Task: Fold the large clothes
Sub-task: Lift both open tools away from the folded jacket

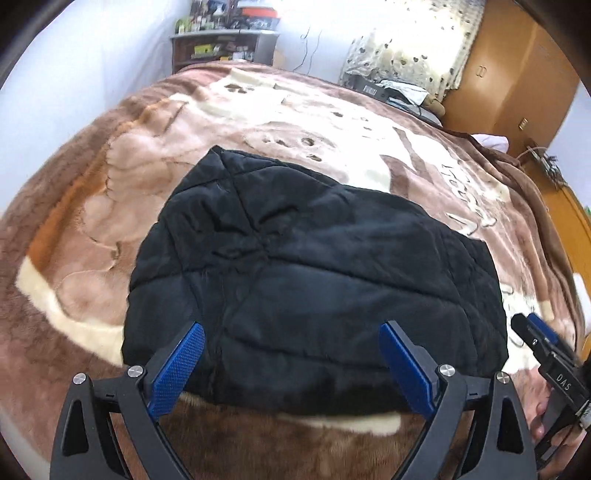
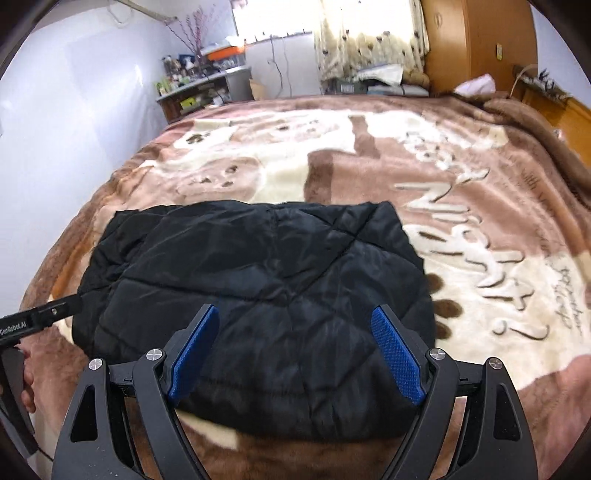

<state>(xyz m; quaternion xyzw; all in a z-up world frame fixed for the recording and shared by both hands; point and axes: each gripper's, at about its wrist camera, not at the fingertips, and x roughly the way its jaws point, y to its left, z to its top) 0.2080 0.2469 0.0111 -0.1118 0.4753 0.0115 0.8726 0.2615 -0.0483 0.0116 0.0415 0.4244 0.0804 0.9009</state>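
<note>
Black quilted jacket (image 1: 314,266): folded into a compact, roughly rectangular bundle, lying flat on the blanket (image 1: 92,229). Directly ahead of both tongs; its near edge sits between and just beyond the fingertips in each wrist view. Surface creased, diamond stitching visible.

Left tongs (image 1: 291,363): jaws spread wide, blue ribbed pads (image 1: 177,369) facing inward, nothing gripped. They hang above the jacket's near edge; whether the tips touch the cloth cannot be told. In the right wrist view its black body (image 2: 40,314) enters from the left edge, near the jacket's left side.

Right tongs (image 2: 291,354): jaws also spread wide, holding nothing, poised over the near part of the jacket (image 2: 258,288). In the left wrist view it (image 1: 535,332) shows at the right edge, just beside the jacket's right side, with the person's fingers partly visible under it.

Blanket (image 2: 480,258): plush, brown and cream, with bear figures and cursive lettering; covers the whole bed under the jacket.

Far beyond the tongs: a cluttered shelf (image 1: 221,48) against the wall, a patterned curtain (image 2: 369,33) at a bright window, and a wooden wardrobe (image 2: 476,44) to the right.
</note>
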